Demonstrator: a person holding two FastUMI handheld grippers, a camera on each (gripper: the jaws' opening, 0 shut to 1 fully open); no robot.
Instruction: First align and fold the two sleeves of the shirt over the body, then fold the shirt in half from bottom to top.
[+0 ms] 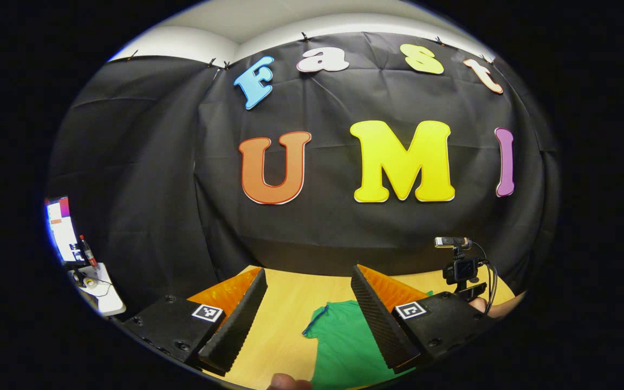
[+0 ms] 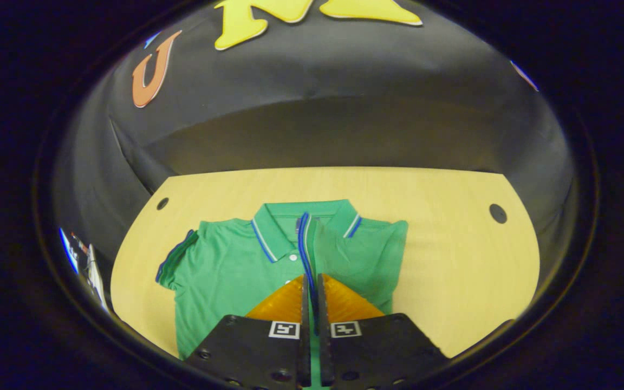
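One green polo shirt point(image 2: 220, 271) lies flat on the wooden table point(image 2: 453, 260), its long axis running away from the right gripper view's camera, collar point(image 2: 304, 219) at the far end. One short sleeve point(image 2: 174, 257) spreads out to the left; the other is folded over the body, its blue-trimmed edge pinched between the nearly closed fingers of the right hand-held gripper point(image 2: 310, 281). The left hand-held gripper point(image 1: 307, 284) hangs wide open and empty above the table, over the shirt's edge.

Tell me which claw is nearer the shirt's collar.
Right, most likely. The right claw sits shut over the middle of the shirt, with the collar just ahead of its tips. The left claw hovers open off to the side, above a sleeve.
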